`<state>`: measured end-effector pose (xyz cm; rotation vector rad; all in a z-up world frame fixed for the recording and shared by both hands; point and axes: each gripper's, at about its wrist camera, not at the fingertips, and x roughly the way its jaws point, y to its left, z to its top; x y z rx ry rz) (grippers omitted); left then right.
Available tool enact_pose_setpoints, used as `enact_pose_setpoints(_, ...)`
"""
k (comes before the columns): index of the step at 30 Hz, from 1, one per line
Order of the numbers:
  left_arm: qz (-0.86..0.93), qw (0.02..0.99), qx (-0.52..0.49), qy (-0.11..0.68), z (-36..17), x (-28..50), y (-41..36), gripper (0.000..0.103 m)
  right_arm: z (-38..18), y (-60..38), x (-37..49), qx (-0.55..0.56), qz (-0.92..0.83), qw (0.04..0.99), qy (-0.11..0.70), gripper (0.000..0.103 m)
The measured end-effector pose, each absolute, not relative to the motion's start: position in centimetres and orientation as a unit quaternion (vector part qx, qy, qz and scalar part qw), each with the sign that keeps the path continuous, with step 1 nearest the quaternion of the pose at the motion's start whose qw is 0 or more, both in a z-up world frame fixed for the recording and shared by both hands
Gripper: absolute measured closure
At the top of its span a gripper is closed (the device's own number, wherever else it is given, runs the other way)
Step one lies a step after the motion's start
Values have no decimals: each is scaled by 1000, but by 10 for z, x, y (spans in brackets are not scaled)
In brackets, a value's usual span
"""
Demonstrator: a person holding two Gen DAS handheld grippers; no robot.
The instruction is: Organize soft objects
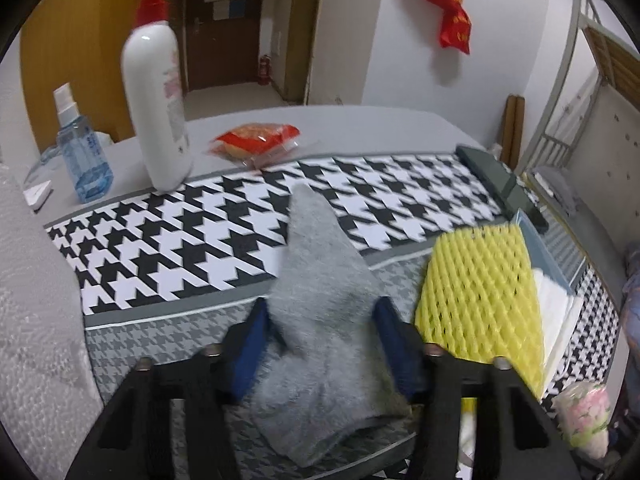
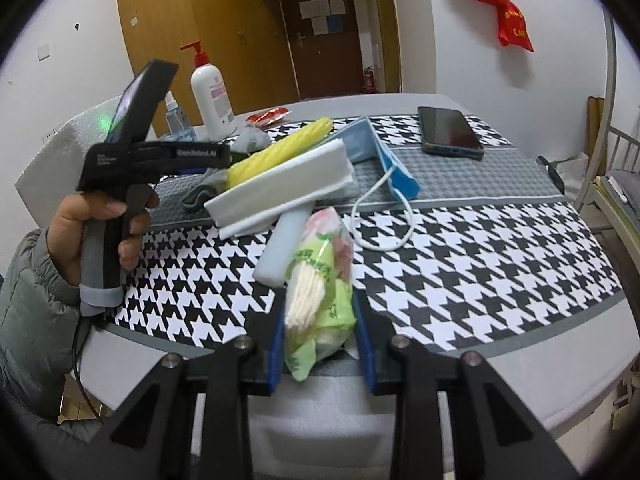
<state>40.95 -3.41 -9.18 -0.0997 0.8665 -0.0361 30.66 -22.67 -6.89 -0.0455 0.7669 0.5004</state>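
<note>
A grey fuzzy sock [image 1: 320, 280] lies on the houndstooth cloth [image 1: 180, 240], toe pointing away. My left gripper [image 1: 324, 320] has its blue pads pressed against both sides of the sock. In the right wrist view a green pack of tissues [image 2: 320, 280] stands tilted at the table's near edge, and my right gripper [image 2: 320, 344] is shut on its lower end. Beside the sock lies a yellow foam net [image 1: 480, 292]. A white folded foam sheet [image 2: 280, 188], a white foam roll [image 2: 284, 248] and a blue face mask [image 2: 384, 152] lie behind the pack.
A white pump bottle [image 1: 156, 100], a blue spray bottle [image 1: 82, 156] and a red snack packet [image 1: 256, 142] stand at the table's far left. A dark phone [image 2: 448, 130] lies at the far right. A person's hand [image 2: 100, 232] holds the left gripper's handle.
</note>
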Motion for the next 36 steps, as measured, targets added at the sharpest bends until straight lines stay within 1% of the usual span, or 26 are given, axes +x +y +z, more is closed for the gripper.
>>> enact_pose_setpoints(1, -13, 906, -44, 421, -92, 409, -35, 62, -68, -227, 306, -22, 243, 897, 370, 68)
enact_pose_setpoints(2, -12, 906, -41, 420, -92, 409, -35, 69, -67, -228, 304, -22, 243, 897, 368, 68)
enact_pose_setpoints(3, -13, 907, -41, 420, -92, 408, -35, 74, -67, -230, 303, -22, 242, 898, 368, 68)
enact_pose_setpoints(4, -14, 906, -41, 420, -92, 408, -34, 86, -65, -231, 302, -22, 241, 898, 367, 68)
enact_pose_setpoints(5, -15, 906, -40, 420, -93, 408, -34, 91, -64, -231, 301, -22, 240, 898, 367, 68)
enact_pose_setpoints(13, -30, 920, -27, 389, -80, 392, -39, 92, -55, -235, 291, -25, 230, 904, 360, 68)
enact_pose_setpoints(28, -38, 956, 21, 289, -34, 347, -54, 92, -42, -228, 279, -8, 217, 915, 339, 68)
enact_pose_setpoints(36, -55, 966, 15, 251, -6, 319, -62, 92, -27, -227, 269, -2, 201, 927, 318, 68)
